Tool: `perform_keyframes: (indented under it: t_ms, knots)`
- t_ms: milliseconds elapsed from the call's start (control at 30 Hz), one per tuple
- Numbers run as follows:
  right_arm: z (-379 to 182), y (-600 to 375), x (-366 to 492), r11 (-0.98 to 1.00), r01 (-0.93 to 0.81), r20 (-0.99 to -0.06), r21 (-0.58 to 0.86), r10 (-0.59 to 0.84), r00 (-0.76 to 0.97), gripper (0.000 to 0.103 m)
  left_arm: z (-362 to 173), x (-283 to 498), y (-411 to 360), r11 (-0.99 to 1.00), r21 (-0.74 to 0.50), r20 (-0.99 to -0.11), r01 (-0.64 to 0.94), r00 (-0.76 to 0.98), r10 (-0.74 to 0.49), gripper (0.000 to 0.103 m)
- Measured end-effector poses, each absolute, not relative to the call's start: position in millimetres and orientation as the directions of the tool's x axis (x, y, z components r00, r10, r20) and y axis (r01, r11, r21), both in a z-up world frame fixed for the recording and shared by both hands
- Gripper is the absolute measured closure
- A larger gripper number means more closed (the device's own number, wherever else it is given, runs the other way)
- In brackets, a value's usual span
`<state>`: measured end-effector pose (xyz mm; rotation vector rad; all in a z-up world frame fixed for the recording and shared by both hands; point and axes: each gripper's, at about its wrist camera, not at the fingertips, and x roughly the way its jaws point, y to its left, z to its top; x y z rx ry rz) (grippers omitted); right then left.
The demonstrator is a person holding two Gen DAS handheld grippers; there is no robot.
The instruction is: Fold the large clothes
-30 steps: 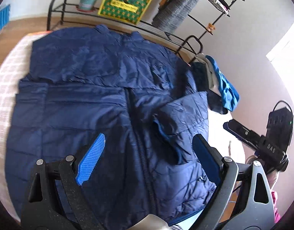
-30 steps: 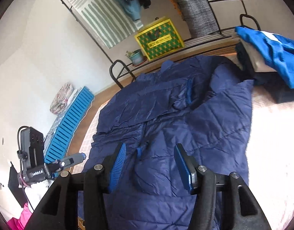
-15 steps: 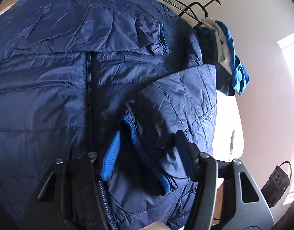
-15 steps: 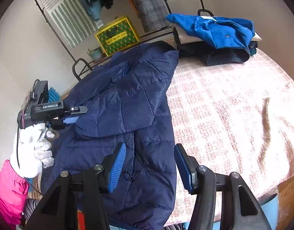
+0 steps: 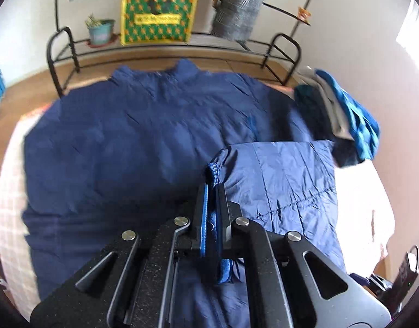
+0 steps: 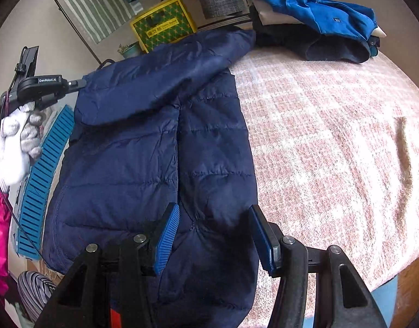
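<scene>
A large navy quilted jacket point(image 5: 127, 142) lies spread on a bed with a pink checked blanket point(image 6: 332, 136). My left gripper point(image 5: 212, 188) is shut on the blue ribbed cuff point(image 5: 213, 170) of the right sleeve point(image 5: 280, 175), which is lifted and pulled across the jacket's body. In the right wrist view that sleeve point(image 6: 165, 82) stretches to the left gripper point(image 6: 73, 83), held by a white-gloved hand. My right gripper point(image 6: 213, 218) is open and empty, its jaws wide apart above the jacket's lower hem point(image 6: 209, 259).
A pile of folded clothes, bright blue on top point(image 6: 318, 13), sits at the bed's far corner and also shows in the left wrist view point(image 5: 346, 114). A black metal rack point(image 5: 64, 43) with a yellow-green box point(image 5: 157, 16) and a potted plant point(image 5: 100, 31) stands behind.
My left gripper closed on the sleeve cuff and lifted the sleeve, drawing it across the jacket. My right gripper stayed open and dropped closer over the hem.
</scene>
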<state>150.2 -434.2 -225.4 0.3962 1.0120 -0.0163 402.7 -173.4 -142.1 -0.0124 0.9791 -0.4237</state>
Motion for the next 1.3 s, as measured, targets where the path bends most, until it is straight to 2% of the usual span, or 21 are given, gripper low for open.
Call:
perform_keyframes:
  t_ms: [200,433,733,933,1100,1133,1200,1267,1300]
  knots:
    - [-232,-433,154,0.929,0.199,-0.836,0.313,0.170,0.522,0.047,-152,463,-114,0.978,-0.130,-0.804,0.166,0.559,-0.202,0.100]
    - [-235,-428,159,0.941,0.192,-0.848,0.278,0.147,0.509,0.047,-188,507,-59,0.994,-0.104,-0.825,0.020,0.557,-0.097,0.100]
    - [-237,-425,166,0.951,0.179,-0.858,0.253,0.135,0.496,0.046,-207,530,-10,0.983,-0.136,-0.797,-0.120,0.603,-0.036,0.101]
    - [-239,-421,168,0.958,0.167,-0.862,0.233,0.124,0.492,0.045,-226,539,12,0.978,-0.118,-0.820,-0.171,0.573,0.001,0.101]
    - [-238,-418,168,0.962,0.162,-0.866,0.220,0.117,0.486,0.044,-221,542,27,0.969,-0.139,-0.827,-0.203,0.562,-0.001,0.100]
    - [-238,-419,168,0.961,0.165,-0.866,0.224,0.119,0.485,0.044,-216,539,30,0.966,-0.165,-0.819,-0.199,0.574,-0.022,0.098]
    - [-237,-421,167,0.961,0.171,-0.868,0.217,0.110,0.484,0.047,-203,528,38,0.962,-0.197,-0.802,-0.187,0.595,-0.048,0.088]
    - [-236,-423,165,0.963,0.179,-0.869,0.203,0.093,0.485,0.047,-188,513,47,0.959,-0.239,-0.787,-0.154,0.609,-0.098,0.065]
    - [-235,-424,163,0.963,0.184,-0.869,0.198,0.086,0.487,0.046,-182,504,51,0.958,-0.254,-0.781,-0.133,0.612,-0.122,0.060]
